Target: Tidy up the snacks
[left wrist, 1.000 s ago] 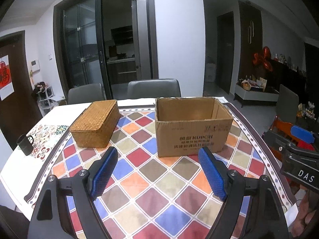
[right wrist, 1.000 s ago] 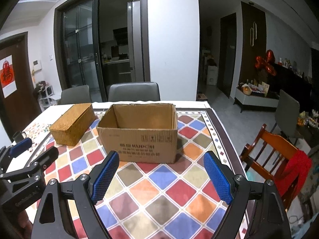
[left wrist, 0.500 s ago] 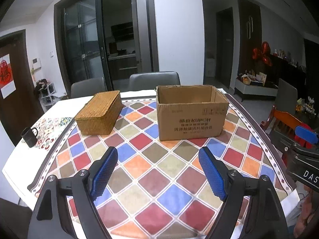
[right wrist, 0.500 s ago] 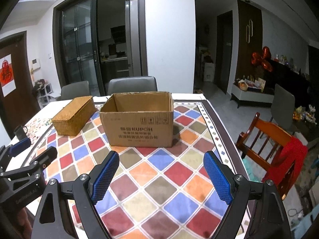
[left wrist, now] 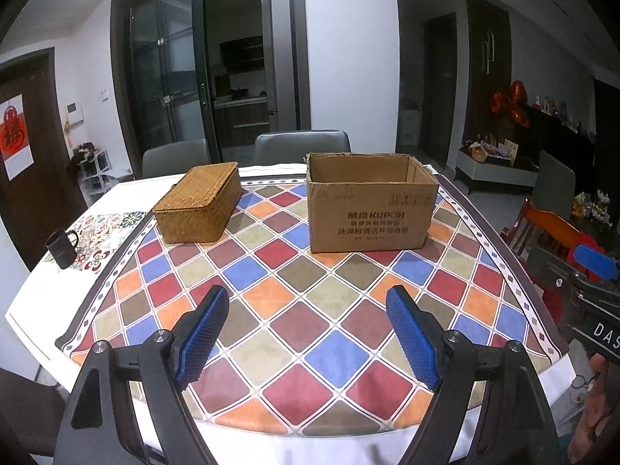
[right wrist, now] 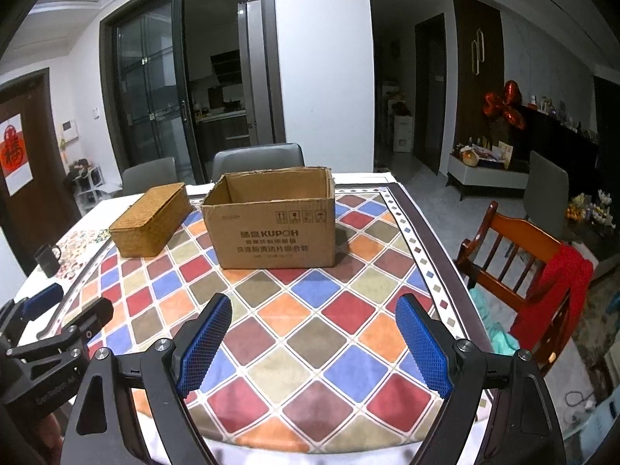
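Note:
An open brown cardboard box (left wrist: 368, 209) (right wrist: 273, 228) stands on the far part of a table covered with a chequered cloth (left wrist: 310, 310) (right wrist: 310, 329); its inside is hidden from here. Left of it lies a lidded woven basket (left wrist: 199, 201) (right wrist: 151, 221). No snacks show in either view. My left gripper (left wrist: 306, 317) is open over the near table edge, nothing between its blue pads. My right gripper (right wrist: 312, 327) is open too and empty, beside the left one (right wrist: 50, 333).
A black mug (left wrist: 62, 248) (right wrist: 46, 259) sits at the table's left edge on a patterned mat. Two grey chairs (left wrist: 302, 145) stand behind the table. A wooden chair (right wrist: 519, 255) with red cloth is off the right side.
Both grippers have drawn back from the box and basket toward the near table edge, so more of the cloth shows. Both stay open.

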Action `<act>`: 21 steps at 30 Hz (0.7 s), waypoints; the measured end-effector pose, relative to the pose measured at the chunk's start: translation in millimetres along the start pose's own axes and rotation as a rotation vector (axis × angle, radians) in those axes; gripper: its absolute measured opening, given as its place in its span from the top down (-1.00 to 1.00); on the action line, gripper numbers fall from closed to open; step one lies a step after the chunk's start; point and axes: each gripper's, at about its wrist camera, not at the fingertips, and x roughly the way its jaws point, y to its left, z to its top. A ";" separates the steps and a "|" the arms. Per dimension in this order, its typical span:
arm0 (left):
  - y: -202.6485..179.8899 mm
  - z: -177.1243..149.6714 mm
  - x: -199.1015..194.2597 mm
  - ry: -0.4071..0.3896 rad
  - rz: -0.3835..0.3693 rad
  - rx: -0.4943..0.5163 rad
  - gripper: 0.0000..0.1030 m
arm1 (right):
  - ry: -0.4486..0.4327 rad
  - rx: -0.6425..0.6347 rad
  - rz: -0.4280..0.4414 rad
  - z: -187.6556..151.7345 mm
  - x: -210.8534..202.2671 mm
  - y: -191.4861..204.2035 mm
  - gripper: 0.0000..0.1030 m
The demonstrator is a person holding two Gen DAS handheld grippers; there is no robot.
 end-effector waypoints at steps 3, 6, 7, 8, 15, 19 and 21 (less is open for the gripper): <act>1.1 0.1 -1.4 -0.002 0.001 0.000 -0.62 | 0.002 -0.002 0.004 -0.8 -0.9 0.0 -0.70; 2.4 0.9 -2.8 -0.005 0.005 0.001 -0.62 | 0.001 -0.005 0.003 -2.0 -3.6 0.4 -0.70; 2.4 1.6 -3.0 -0.005 0.005 0.001 -0.62 | 0.002 -0.005 0.002 -2.1 -3.7 0.5 -0.70; 2.7 1.8 -3.1 -0.007 0.005 0.000 -0.62 | 0.002 -0.004 0.004 -2.1 -3.8 0.6 -0.70; 3.9 2.9 -3.5 -0.011 0.010 0.002 -0.62 | -0.002 -0.011 0.000 -4.9 -9.1 2.2 -0.70; 3.5 3.4 -4.0 -0.011 0.010 0.002 -0.62 | -0.002 -0.011 0.000 -5.1 -11.4 2.7 -0.70; 3.9 3.3 -3.6 -0.009 0.008 0.002 -0.62 | -0.002 -0.010 0.000 -5.1 -11.4 3.0 -0.70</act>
